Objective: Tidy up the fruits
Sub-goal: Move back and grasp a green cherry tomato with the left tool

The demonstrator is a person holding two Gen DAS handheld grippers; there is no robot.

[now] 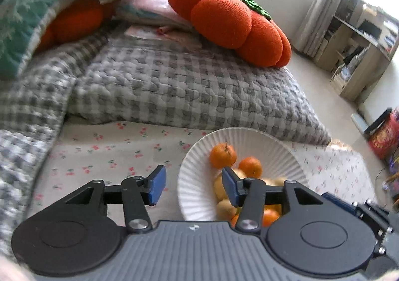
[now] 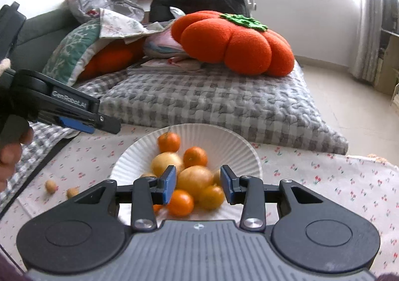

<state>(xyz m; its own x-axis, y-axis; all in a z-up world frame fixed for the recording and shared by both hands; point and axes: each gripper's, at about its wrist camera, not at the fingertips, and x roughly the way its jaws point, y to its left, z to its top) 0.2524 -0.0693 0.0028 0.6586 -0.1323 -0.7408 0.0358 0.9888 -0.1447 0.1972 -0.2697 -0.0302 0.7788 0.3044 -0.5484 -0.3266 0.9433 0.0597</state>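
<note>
One white bowl (image 2: 139,154) — at least three tangerines (image 2: 195,156); two small fruits on the cloth (image 2: 51,185).

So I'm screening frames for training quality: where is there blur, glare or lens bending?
Left wrist view: fruit behind the right finger of the left claw is smeared, window top right blown out. Right wrist view: plate fruit slightly soft, window overexposed, and the bed edge bows from fisheye.

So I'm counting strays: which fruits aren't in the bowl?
The two small tan fruits on the cherry-print cloth, left of the white bowl. All the oranges and yellow fruits lie inside it.
</note>
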